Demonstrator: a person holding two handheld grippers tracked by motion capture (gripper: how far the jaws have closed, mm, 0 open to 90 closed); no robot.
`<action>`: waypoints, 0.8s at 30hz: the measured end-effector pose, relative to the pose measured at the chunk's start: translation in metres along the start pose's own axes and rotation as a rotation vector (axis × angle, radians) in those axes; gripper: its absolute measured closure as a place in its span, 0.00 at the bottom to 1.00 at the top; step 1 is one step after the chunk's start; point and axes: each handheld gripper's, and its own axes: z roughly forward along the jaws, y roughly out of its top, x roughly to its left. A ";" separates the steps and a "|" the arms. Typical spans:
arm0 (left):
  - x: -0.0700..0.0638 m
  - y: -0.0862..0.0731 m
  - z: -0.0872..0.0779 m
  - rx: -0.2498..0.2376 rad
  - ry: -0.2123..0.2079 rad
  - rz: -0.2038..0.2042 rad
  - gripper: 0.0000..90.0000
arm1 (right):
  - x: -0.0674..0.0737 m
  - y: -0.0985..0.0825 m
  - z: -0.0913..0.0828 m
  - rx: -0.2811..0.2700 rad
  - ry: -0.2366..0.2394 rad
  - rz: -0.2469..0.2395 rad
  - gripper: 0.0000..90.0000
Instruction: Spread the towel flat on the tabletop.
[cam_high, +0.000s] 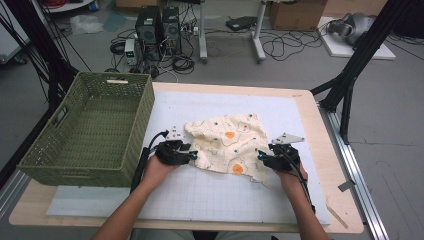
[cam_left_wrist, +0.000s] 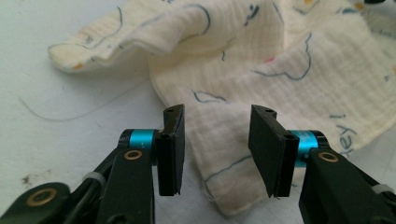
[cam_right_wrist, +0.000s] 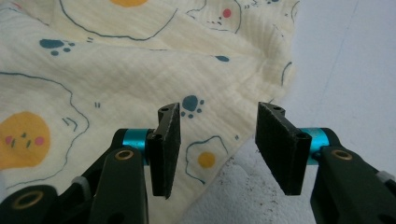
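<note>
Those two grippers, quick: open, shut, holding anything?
Left gripper: open, cloth corner between its jaws, not pinched.
Right gripper: open, over the cloth's edge, holding nothing.

Left gripper (cam_high: 192, 156) and right gripper (cam_high: 261, 156) face each other across the cloth (cam_high: 227, 142), both with jaws apart

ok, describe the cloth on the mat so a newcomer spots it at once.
Start at the woven green plastic basket on the table's left. On the white grid mat right of it lies a crumpled cream muslin cloth. Its fried-egg and paw-print pattern is unmistakable.
</note>
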 end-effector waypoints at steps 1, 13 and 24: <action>-0.002 -0.002 0.001 0.008 0.005 0.022 0.68 | 0.001 0.000 0.001 -0.003 0.005 0.001 0.56; -0.014 -0.026 -0.030 0.028 0.071 0.053 0.97 | 0.003 -0.001 0.002 0.006 0.023 -0.004 0.55; -0.029 -0.051 -0.058 0.010 0.057 0.036 0.97 | 0.017 -0.011 -0.008 0.014 0.046 0.000 0.56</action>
